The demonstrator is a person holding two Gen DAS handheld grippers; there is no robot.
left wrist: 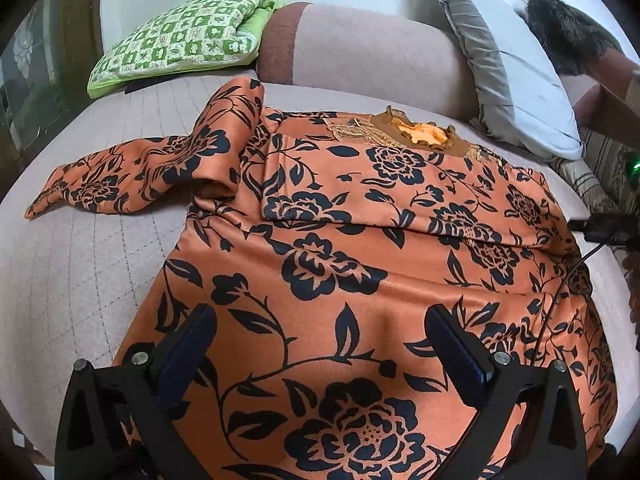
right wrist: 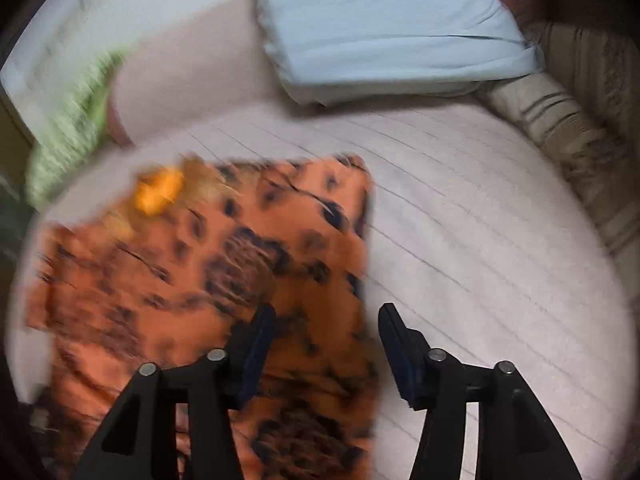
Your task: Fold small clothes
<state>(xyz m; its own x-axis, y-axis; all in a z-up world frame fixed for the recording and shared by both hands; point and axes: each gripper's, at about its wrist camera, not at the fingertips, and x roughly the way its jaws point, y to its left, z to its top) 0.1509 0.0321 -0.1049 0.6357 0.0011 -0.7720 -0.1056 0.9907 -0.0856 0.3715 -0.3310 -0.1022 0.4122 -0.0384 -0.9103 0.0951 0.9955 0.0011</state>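
An orange top with a black flower print (left wrist: 332, 248) lies flat on the pinkish quilted bed (left wrist: 80, 264), collar (left wrist: 424, 134) at the far side. Its right sleeve is folded across the chest; its left sleeve (left wrist: 132, 176) lies spread out to the left. My left gripper (left wrist: 320, 320) is open and empty, hovering over the lower body of the top. In the blurred right wrist view the top (right wrist: 208, 264) fills the left half. My right gripper (right wrist: 326, 324) is open and empty above the top's folded right edge.
A green checked pillow (left wrist: 180, 44) and a pink bolster (left wrist: 360, 52) lie at the head of the bed. A grey-and-white pillow (left wrist: 516, 68) leans at the right, also in the right wrist view (right wrist: 384, 20). A striped blanket (right wrist: 560, 128) borders the bed's right side.
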